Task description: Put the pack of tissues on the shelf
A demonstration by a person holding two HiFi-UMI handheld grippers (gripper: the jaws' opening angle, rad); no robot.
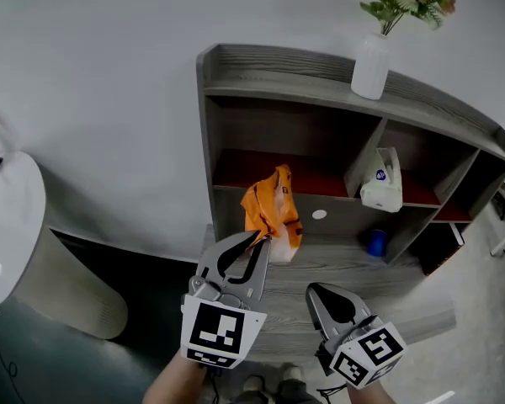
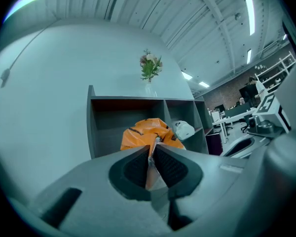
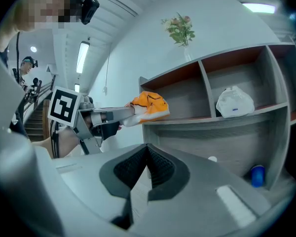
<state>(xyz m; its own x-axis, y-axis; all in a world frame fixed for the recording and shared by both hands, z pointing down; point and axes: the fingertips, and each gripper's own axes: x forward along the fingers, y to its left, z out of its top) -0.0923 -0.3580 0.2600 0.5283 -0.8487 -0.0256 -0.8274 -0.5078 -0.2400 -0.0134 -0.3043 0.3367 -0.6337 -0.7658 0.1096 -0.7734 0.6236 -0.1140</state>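
Note:
The pack of tissues (image 1: 272,209) is orange and crumpled. My left gripper (image 1: 263,241) is shut on its near edge and holds it up in front of the left compartment of the grey shelf (image 1: 320,74), about level with the middle board. In the left gripper view the pack (image 2: 148,135) bulges out past the pinching jaws of that gripper (image 2: 152,152). The right gripper view shows the pack (image 3: 148,106) at the board's front left corner. My right gripper (image 1: 313,290) hangs lower and to the right, shut on nothing, and its jaws (image 3: 147,149) meet in its own view.
A white tissue pack (image 1: 383,183) lies in the right compartment. A white vase of flowers (image 1: 372,66) stands on the shelf top. Lower down sit a blue object (image 1: 376,242) and a small white disc (image 1: 319,215). A beige rounded object (image 1: 34,251) stands at the left.

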